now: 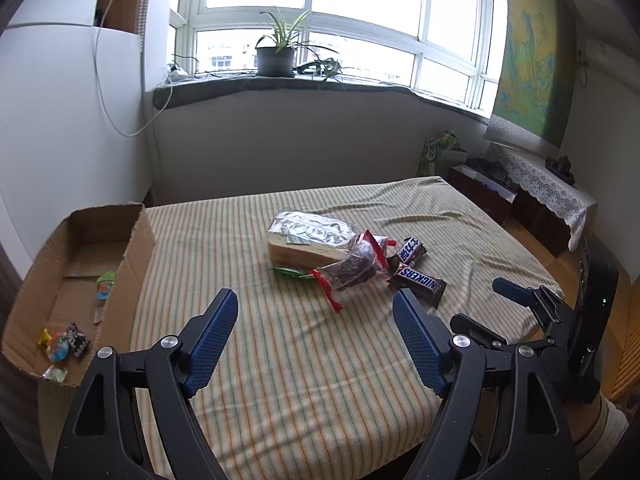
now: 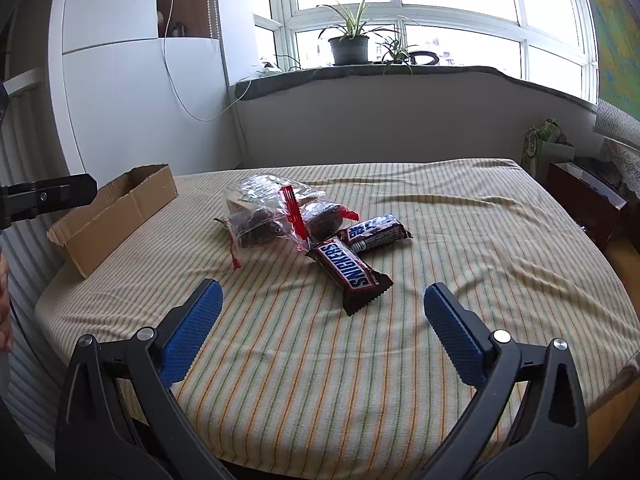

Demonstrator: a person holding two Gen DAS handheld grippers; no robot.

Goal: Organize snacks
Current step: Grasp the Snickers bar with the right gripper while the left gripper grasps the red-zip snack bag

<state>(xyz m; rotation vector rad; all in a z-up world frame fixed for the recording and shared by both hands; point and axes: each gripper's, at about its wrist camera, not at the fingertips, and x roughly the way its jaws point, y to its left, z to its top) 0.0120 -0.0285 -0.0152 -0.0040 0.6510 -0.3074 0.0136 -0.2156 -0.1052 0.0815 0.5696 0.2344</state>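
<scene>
A pile of snacks lies mid-table on the striped cloth: a clear bag of wafers [image 1: 304,240], clear red-edged packets of dark snacks [image 1: 352,268] [image 2: 260,226], and two Snickers bars [image 1: 416,280] [image 2: 348,270], the second bar [image 2: 374,232] behind the first. My left gripper [image 1: 316,308] is open and empty, short of the pile. My right gripper [image 2: 320,300] is open and empty, just in front of the near Snickers bar; it also shows in the left wrist view [image 1: 516,292].
An open cardboard box [image 1: 132,256] [image 2: 120,216] stands at the table's left edge with several small candies [image 1: 64,344] inside. The striped cloth [image 1: 280,360] covers the table. A dark cabinet with a lace cover [image 1: 540,200] stands right. A potted plant [image 1: 276,56] sits on the windowsill.
</scene>
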